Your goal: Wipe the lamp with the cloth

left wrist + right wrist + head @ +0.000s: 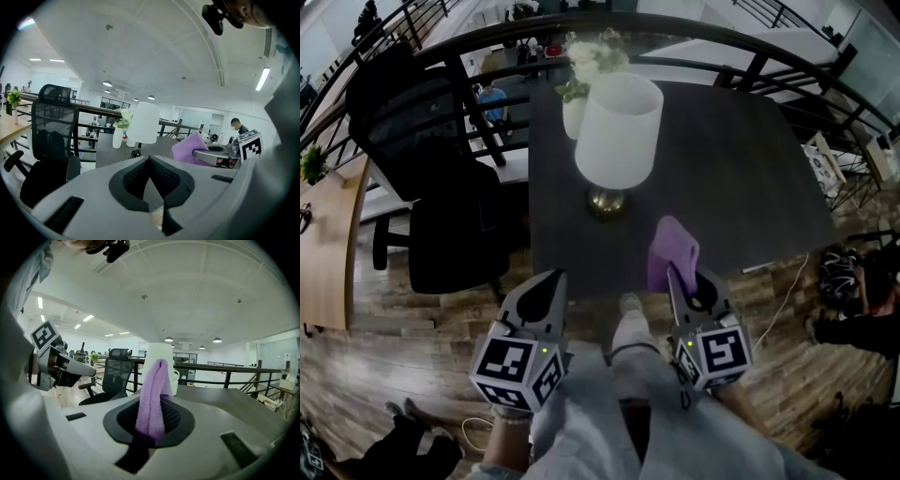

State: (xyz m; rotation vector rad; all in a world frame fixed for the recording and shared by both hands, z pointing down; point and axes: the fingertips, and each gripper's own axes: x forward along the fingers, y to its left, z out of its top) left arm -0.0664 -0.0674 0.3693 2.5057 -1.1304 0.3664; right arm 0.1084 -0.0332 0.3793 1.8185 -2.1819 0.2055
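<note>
Right gripper [686, 274], in the head view, holds the purple cloth [672, 246] upright at the near edge of the table [741, 187], well apart from the white lamp [619, 127], which looks top-heavy and could tip toward the vase [573, 114] under a hard sideways wipe. Left gripper view shows the left gripper [151, 165] closed on nothing, steadying nothing; the right gripper view alone shows jaws pinching only the cloth's lower end, which might slip.
</note>
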